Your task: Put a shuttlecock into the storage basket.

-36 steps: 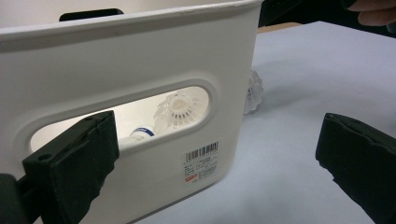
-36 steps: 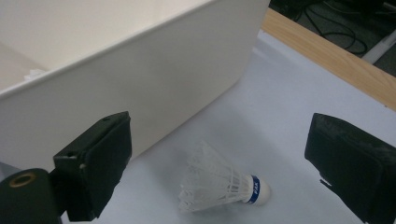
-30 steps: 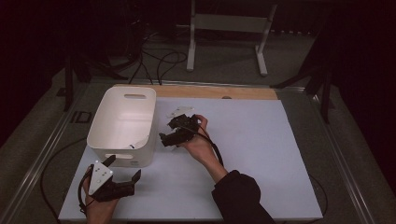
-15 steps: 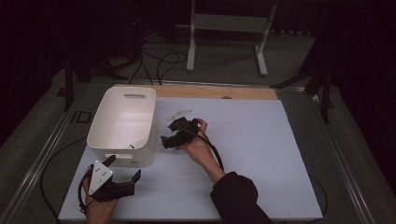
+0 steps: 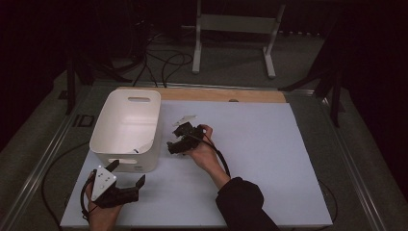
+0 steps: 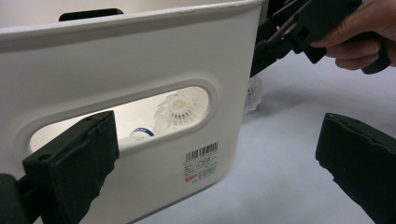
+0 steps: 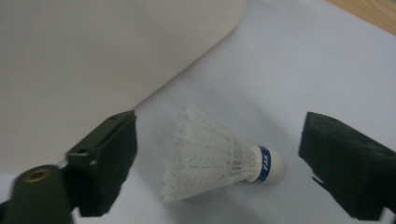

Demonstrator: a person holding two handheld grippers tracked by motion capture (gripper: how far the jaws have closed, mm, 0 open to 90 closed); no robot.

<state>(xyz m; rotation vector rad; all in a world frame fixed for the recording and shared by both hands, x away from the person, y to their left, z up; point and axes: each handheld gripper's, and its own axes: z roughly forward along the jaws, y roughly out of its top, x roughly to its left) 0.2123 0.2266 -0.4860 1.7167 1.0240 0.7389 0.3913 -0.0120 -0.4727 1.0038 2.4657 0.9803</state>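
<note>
Now, bin: white bin (image 5: pixel 126 129) stands just ahead of the left gripper (image 5: pixel 126 174); a shuttlecock inside (image 6: pixel 175 108) shows through its handle slot.
Loose shuttlecock (image 7: pixel 219 153): lies on its side on the white table sheet (image 5: pixel 269 159), between the right gripper's (image 7: pixel 219 158) jaws, beside the bin wall.
Axis: crosswise to the jaws, cork toward the right jaw, feathers toward the left.
Right gripper: wide apart, jaws just closing slightly, pads clear of the shuttlecock.
Left gripper: wide apart, holding nothing.
</note>
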